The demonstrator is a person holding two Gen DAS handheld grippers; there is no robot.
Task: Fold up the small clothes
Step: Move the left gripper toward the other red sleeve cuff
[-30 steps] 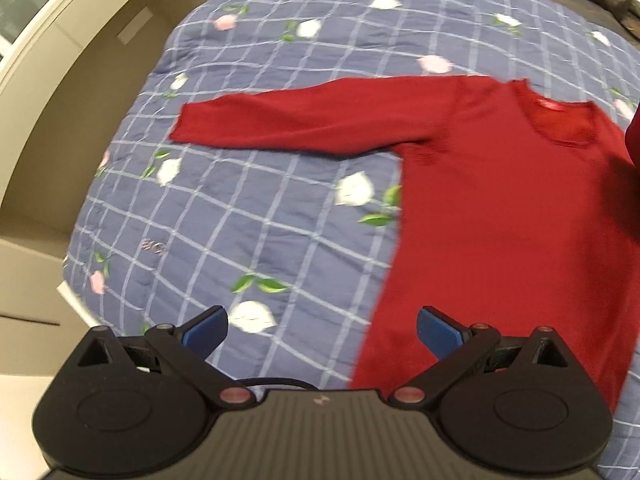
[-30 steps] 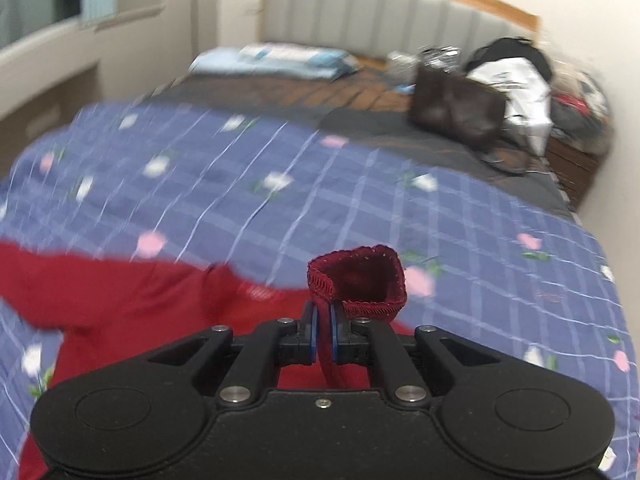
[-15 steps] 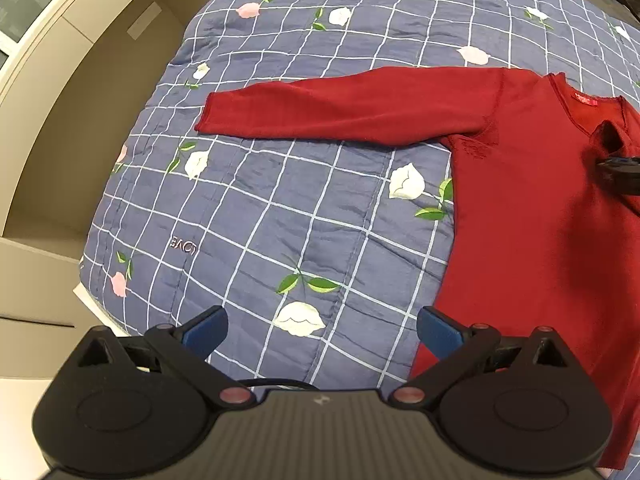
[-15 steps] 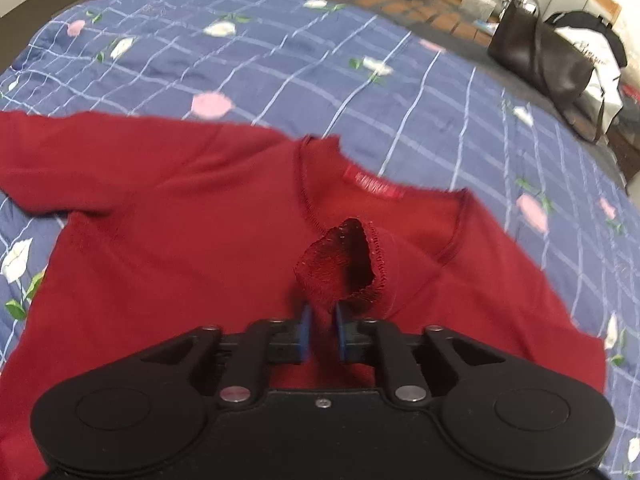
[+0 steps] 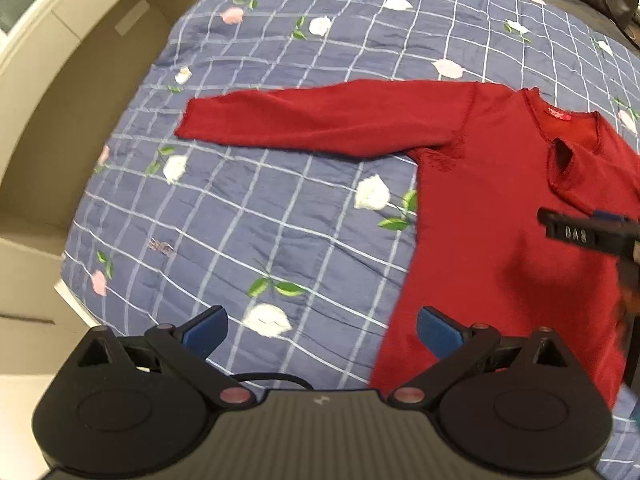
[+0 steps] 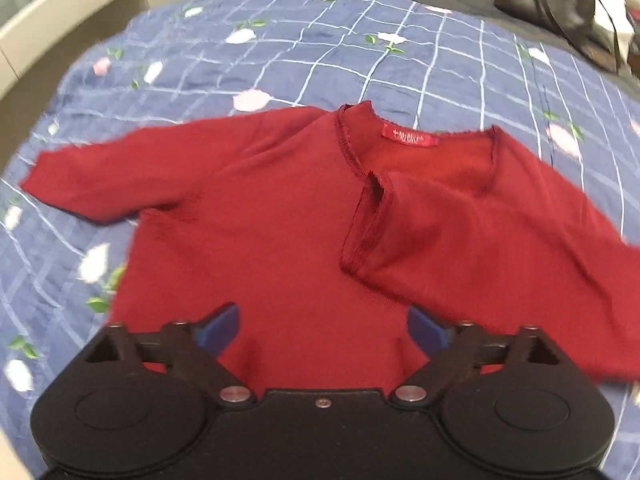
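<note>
A small red sweater (image 6: 280,220) lies flat on a blue checked quilt. Its right sleeve is folded across the chest, the cuff (image 6: 364,220) resting just below the neckline and red label (image 6: 410,136). Its left sleeve (image 5: 320,120) stretches straight out over the quilt. My right gripper (image 6: 322,330) hovers open over the lower body, holding nothing; in the left wrist view part of it shows at the right edge (image 5: 588,232). Above the quilt, by the sweater's left hem edge, my left gripper (image 5: 322,330) stands open and empty.
The flowered quilt (image 5: 260,220) covers a bed; its left edge drops off toward beige panelling (image 5: 60,120). A dark handbag (image 6: 548,0) and white bag sit at the far right of the bed. Bare quilt lies left of the sweater.
My right gripper carried the right cuff onto the chest, opened and let it go. My left gripper stayed open, its view shifting slightly over the quilt.
</note>
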